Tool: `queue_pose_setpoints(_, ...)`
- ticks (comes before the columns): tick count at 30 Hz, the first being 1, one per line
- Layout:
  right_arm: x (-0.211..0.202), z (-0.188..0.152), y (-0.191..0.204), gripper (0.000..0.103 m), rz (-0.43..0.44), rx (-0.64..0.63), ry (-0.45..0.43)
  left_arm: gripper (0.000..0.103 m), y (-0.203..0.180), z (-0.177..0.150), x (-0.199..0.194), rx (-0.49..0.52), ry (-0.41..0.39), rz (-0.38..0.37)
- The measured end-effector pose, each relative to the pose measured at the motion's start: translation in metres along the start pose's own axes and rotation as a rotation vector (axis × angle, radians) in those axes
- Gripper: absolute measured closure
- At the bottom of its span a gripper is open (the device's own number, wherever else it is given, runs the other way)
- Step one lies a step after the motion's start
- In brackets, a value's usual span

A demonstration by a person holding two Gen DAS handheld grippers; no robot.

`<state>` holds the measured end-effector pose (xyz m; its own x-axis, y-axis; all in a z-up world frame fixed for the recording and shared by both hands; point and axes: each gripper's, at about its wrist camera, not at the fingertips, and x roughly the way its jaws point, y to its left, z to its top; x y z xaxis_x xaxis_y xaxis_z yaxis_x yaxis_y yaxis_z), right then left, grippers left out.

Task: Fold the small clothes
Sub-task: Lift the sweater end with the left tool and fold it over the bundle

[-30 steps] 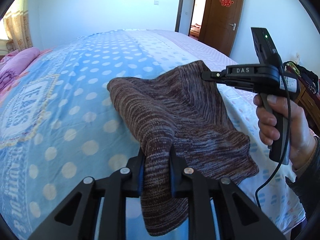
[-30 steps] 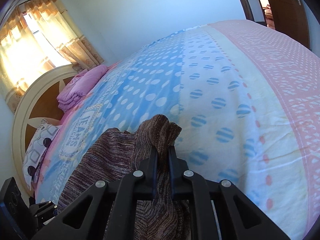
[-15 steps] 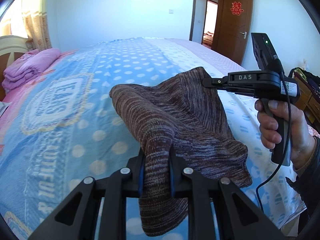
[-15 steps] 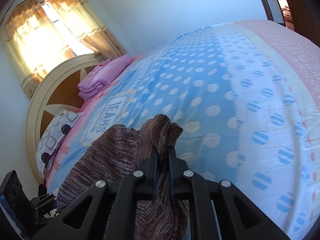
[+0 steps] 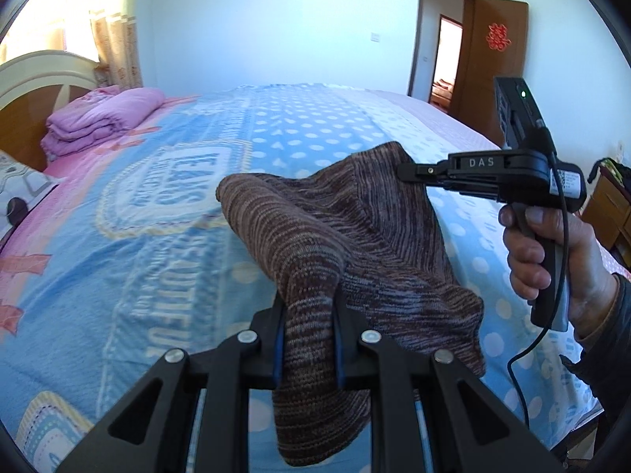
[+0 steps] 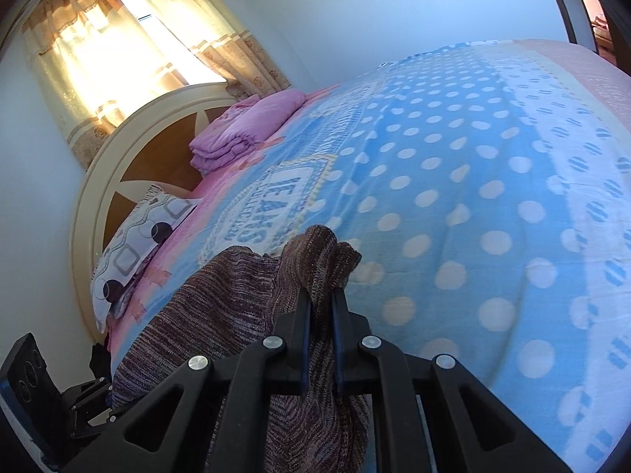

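So the thing being handled is a small knit garment, brown with thin purple-grey and tan stripes, kinda marled and stretchy looking. Can't tell exactly what type of clothing it is since it's bunched up. It's held up in the air over the bed, with its lower edge hanging loose below both grippers.

The left gripper has its jaws pinched tight on 1 corner, fabric squeezed between the blue pads and spilling out underneath. The right gripper is clamped on another corner, and from its own camera the jaws are nearly closed with a wad of knit poking out the top.

The stretched top edge runs between the 2 grippers, going from near the left camera away and to the right, sagging a bit in the middle.

Behind it are a folded pink quilt and a patterned pillow by the headboard.
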<state>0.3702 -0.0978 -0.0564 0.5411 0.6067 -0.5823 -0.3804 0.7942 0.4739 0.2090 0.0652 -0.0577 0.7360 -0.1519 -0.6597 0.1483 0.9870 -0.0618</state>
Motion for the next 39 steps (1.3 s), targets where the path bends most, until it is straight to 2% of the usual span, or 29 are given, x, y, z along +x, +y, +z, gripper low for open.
queue_pose_setpoints(9,0.033,0.002,0.044,0.095,0.053,-0.056,0.037,0.084,0.033,-0.013,-0.014,-0.046,-0.017,0.052)
queue_pose_setpoints(16,0.061,0.003,0.065,0.095,0.068,-0.093,0.088,0.084,0.052,-0.029,-0.013,-0.075,0.01,0.082)
queue_pose_setpoints(25,0.097,-0.001,0.081,0.095,0.054,-0.14,0.153,0.084,0.067,-0.046,-0.011,-0.106,0.044,0.098)
queue_pose_setpoints(39,0.113,-0.005,0.088,0.095,0.039,-0.154,0.179,0.084,0.073,-0.06,-0.011,-0.134,0.072,0.078)
